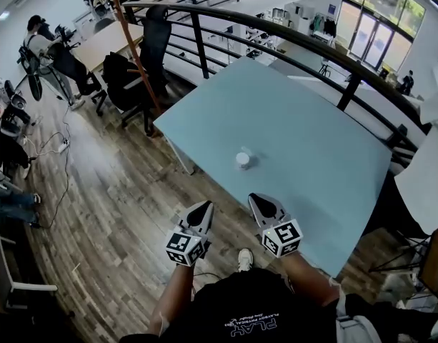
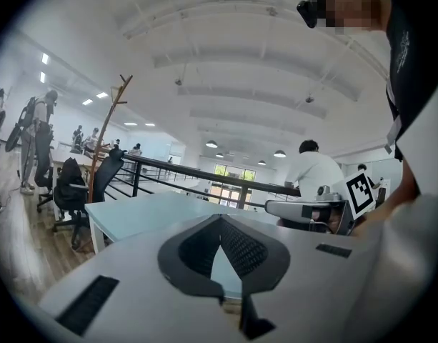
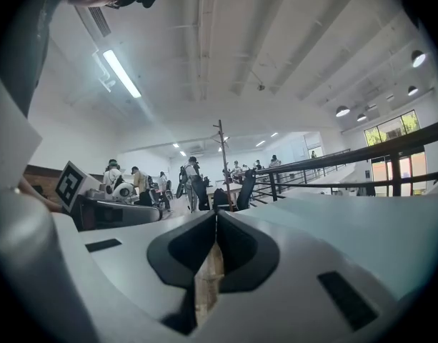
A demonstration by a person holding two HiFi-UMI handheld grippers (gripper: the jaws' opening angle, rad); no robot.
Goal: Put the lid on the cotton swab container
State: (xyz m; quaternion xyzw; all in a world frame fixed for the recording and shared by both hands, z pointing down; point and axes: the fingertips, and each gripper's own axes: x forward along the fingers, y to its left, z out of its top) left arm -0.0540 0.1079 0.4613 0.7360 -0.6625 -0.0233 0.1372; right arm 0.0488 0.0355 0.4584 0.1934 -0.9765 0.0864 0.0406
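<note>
A small white round cotton swab container stands alone on the light blue table, near its front edge. I cannot tell whether a lid is on it, and no separate lid shows. My left gripper is shut and empty, held off the table's front edge over the wooden floor. My right gripper is also shut and empty, at the table's front edge just below the container. In the left gripper view the jaw tips of the left gripper meet. The right gripper shows the same in its own view. The container shows in neither gripper view.
A black railing curves behind the table. Black office chairs stand to the back left, with people and desks beyond. The person's foot is on the wooden floor. White boards lie at the right.
</note>
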